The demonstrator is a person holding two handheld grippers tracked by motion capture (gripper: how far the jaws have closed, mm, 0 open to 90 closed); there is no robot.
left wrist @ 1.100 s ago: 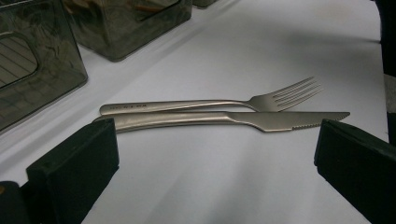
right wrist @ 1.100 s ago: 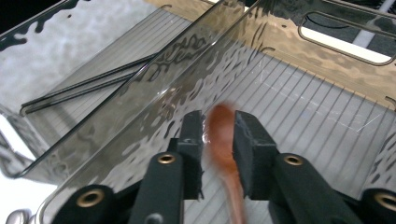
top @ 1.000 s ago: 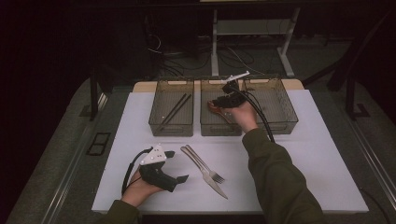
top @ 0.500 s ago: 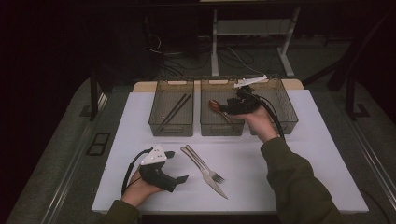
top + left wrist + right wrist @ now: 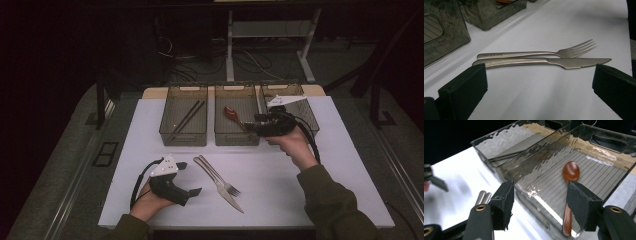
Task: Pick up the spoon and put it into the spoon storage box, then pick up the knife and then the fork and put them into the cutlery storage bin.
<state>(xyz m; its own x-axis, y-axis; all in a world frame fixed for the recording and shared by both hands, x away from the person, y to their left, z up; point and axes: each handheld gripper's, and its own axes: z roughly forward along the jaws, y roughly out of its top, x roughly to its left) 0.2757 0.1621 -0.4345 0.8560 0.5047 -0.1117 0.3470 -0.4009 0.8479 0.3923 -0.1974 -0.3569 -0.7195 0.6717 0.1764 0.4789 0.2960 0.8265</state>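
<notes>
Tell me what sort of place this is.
Probably a lab or workshop test bench, not a kitchen: a white table with three clear bins for sorting cutlery, loose cables on the dark floor behind.

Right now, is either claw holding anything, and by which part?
Nothing is held: the right claw has just opened above the spoon; the left claw is open.

The fork [image 5: 536, 53] handle bears a small stamped mark, too small to read.

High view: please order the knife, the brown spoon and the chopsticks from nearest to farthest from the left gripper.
From the left gripper:
1. Knife, on the white mat just beside it.
2. Chopsticks, in the left bin.
3. Brown spoon, in the middle bin.
</notes>
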